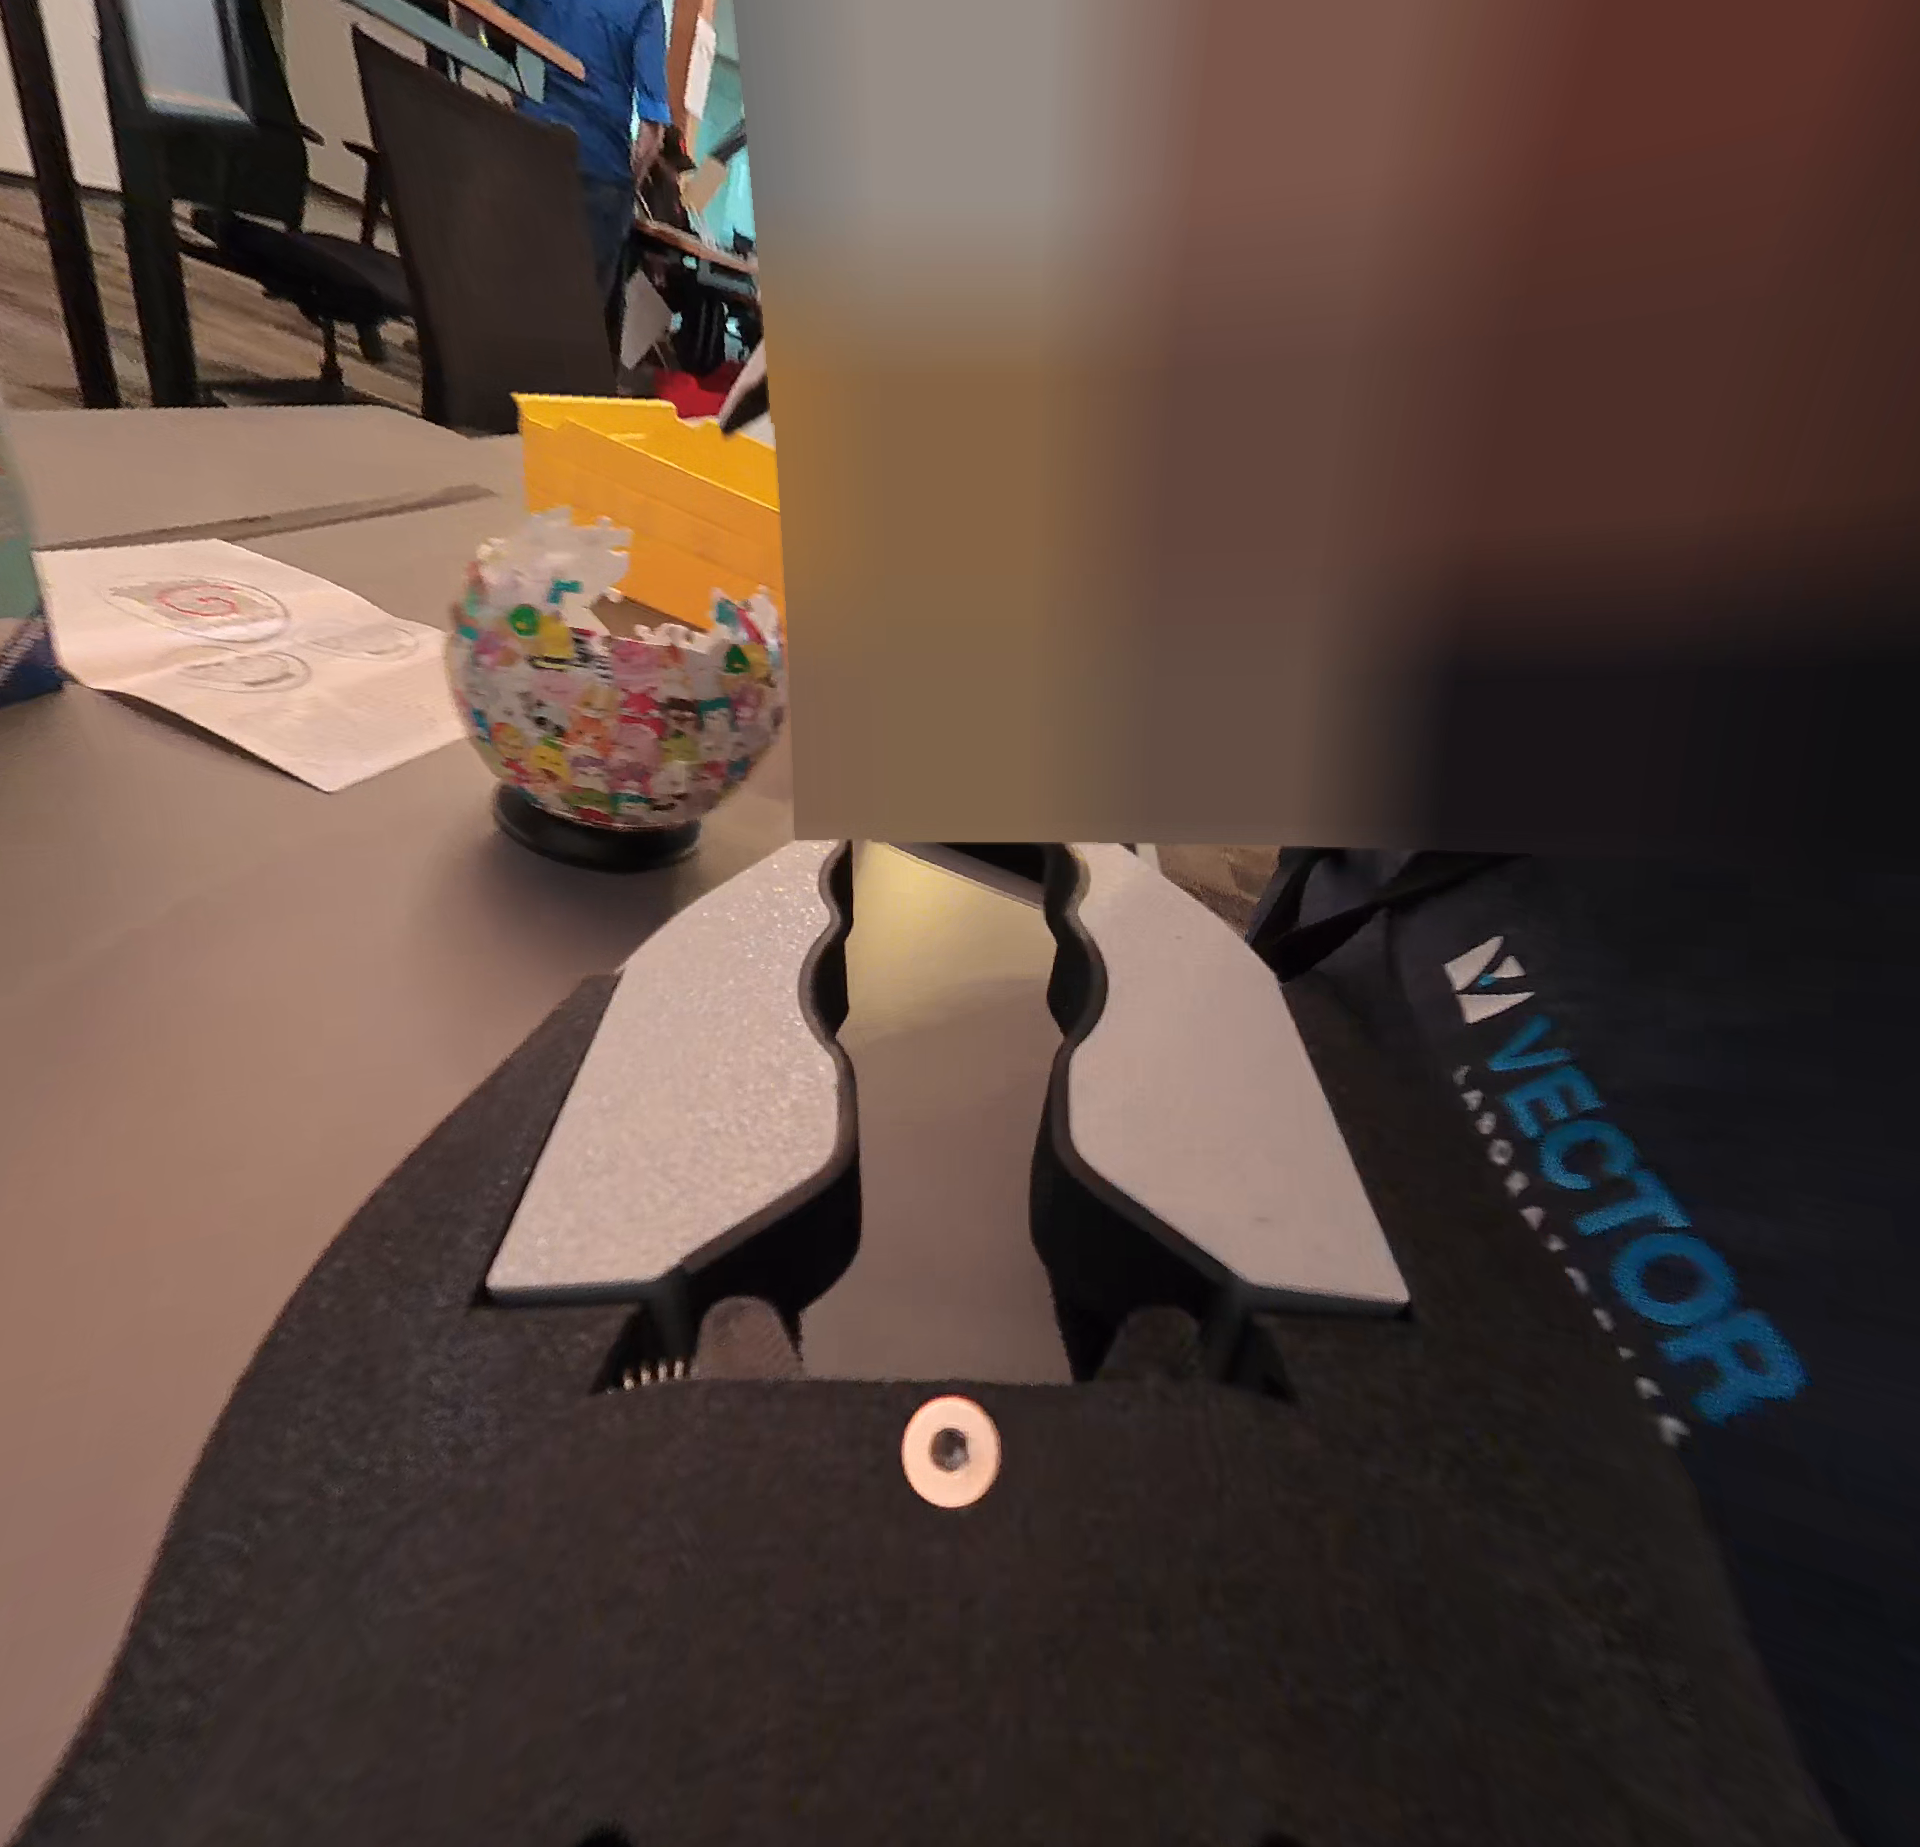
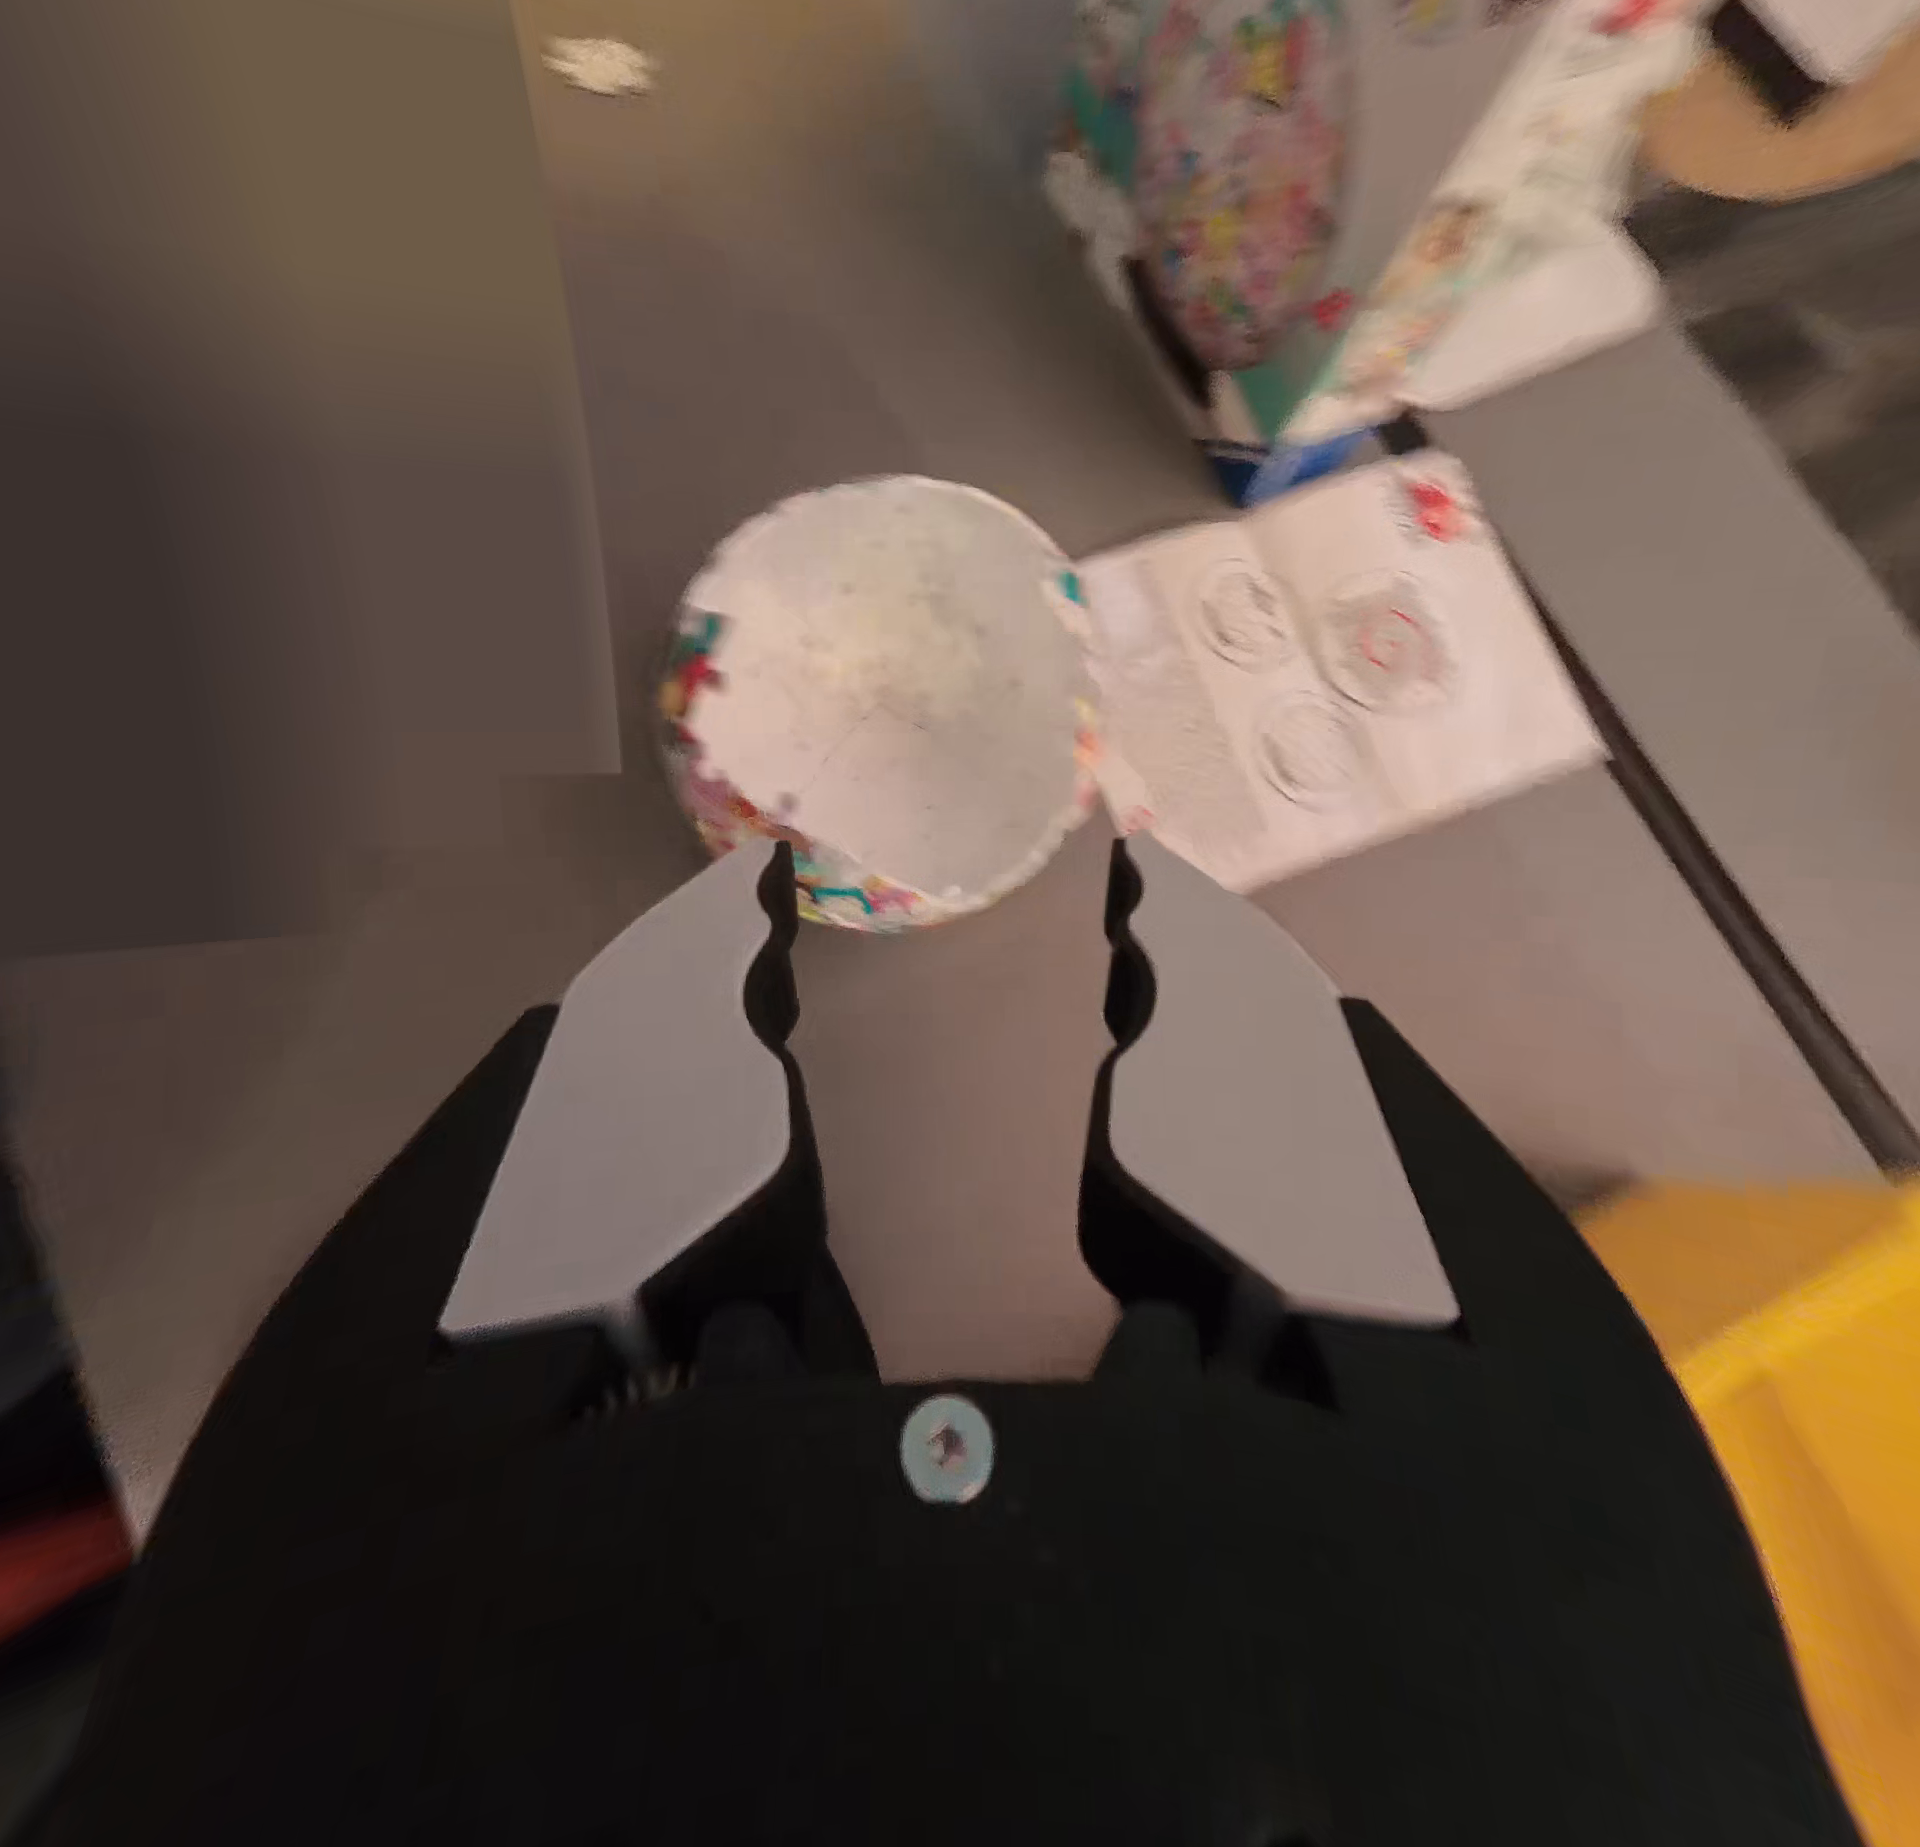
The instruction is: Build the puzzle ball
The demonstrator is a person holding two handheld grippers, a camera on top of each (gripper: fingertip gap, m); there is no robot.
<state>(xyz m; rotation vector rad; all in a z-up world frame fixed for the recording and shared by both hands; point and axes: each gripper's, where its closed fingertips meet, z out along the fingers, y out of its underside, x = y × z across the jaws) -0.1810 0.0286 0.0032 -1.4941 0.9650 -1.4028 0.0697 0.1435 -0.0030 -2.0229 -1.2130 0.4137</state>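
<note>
Both grippers, left [image 1: 951, 867] and right [image 2: 940, 852], gape empty, the right above the half-built puzzle ball [image 2: 883, 696] beside an instruction sheet [image 2: 1340, 675].

My left tool [image 1: 951, 924]: matte black textured body, broad and flaring toward the camera; two flat pale grey fingers [image 1: 717, 1091] with a speckled finish, each edged in black with a wavy, scalloped inner rim; one round silver screw [image 1: 951, 1451] centred on the body below the fingers; small black knurled rollers and a short coiled spring at the finger roots.

My right tool [image 2: 940, 867]: same pattern, black body, grey fingers [image 2: 665, 1091] with black wavy inner edges, one pale bluish screw [image 2: 945, 1449] at centre.

Worn: a dark navy garment [image 1: 1714, 1122] with blue lettering and a small grey mark.
</note>
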